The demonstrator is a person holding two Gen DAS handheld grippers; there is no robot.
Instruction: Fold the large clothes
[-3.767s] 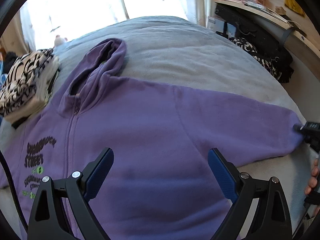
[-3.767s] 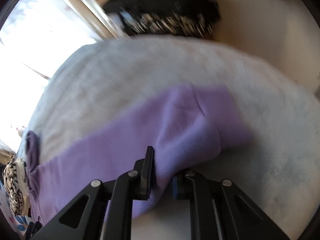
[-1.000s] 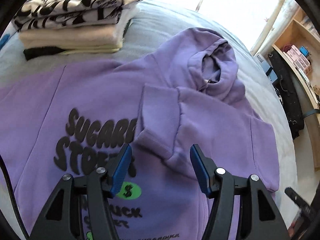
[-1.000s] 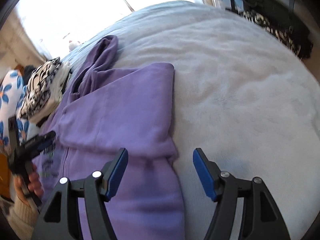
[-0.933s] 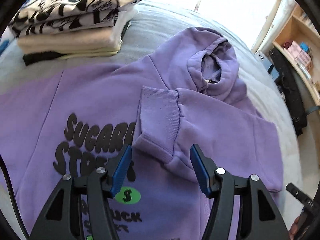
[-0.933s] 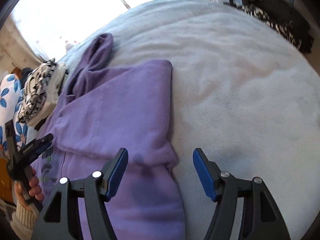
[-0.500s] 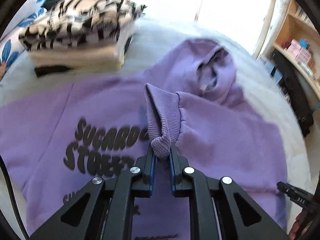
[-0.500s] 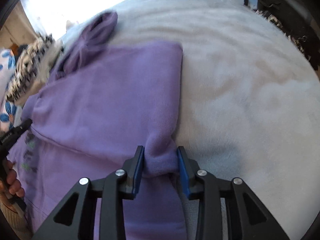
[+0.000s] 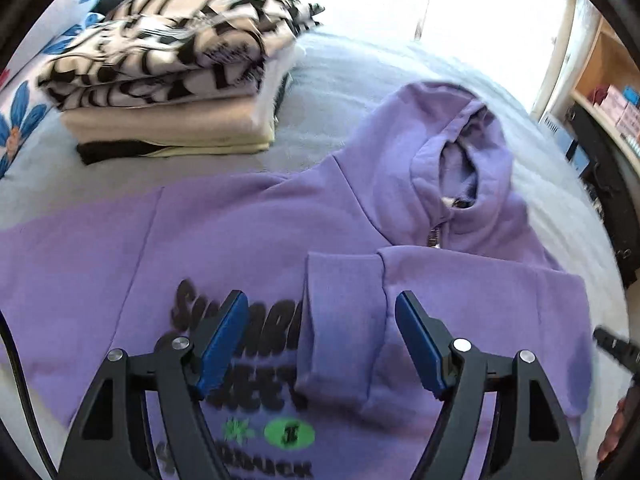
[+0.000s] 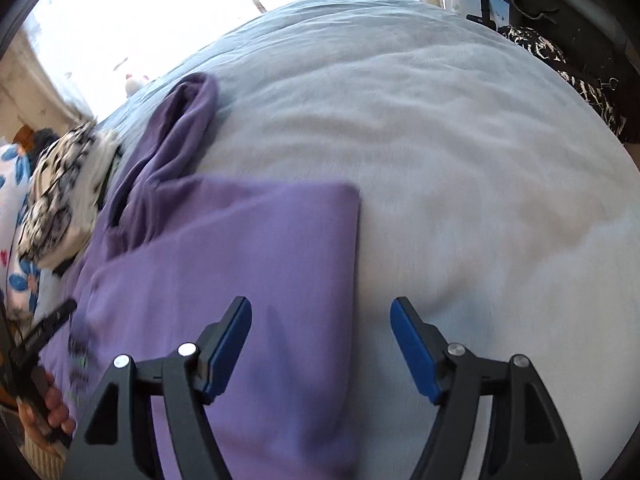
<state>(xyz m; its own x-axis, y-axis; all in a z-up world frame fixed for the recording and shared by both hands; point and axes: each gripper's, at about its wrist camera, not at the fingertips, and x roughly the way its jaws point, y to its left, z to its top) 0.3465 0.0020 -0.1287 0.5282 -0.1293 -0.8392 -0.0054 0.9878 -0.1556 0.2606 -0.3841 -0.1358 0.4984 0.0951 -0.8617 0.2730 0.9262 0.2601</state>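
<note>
Left wrist view is showing the left gripper (image 9: pixel 320 340) opening its fingers, releasing the cuff (image 9: pixel 340 320) flat across the hoodie (image 9: pixel 240 232) on the bed (image 9: pixel 340 80). The right gripper (image 10: pixel 320 344) is likewise opening, empty, over the folded edge, probably for a narrower shape.

Purple hoodie (image 9: pixel 248 232); black-and-white patterned top (image 9: pixel 168 40); pale grey blanket (image 10: pixel 460 140).

Left gripper (image 9: pixel 320 340) pitched steeply down, jaws just reopened, wide apart, pads clear of anything. Right gripper (image 10: pixel 320 346) same pitch, jaws also just reopened, nothing clamped. Fingers (image 10: pixel 54 406) of the left hand wrap its handle, seen from right wrist view.
</note>
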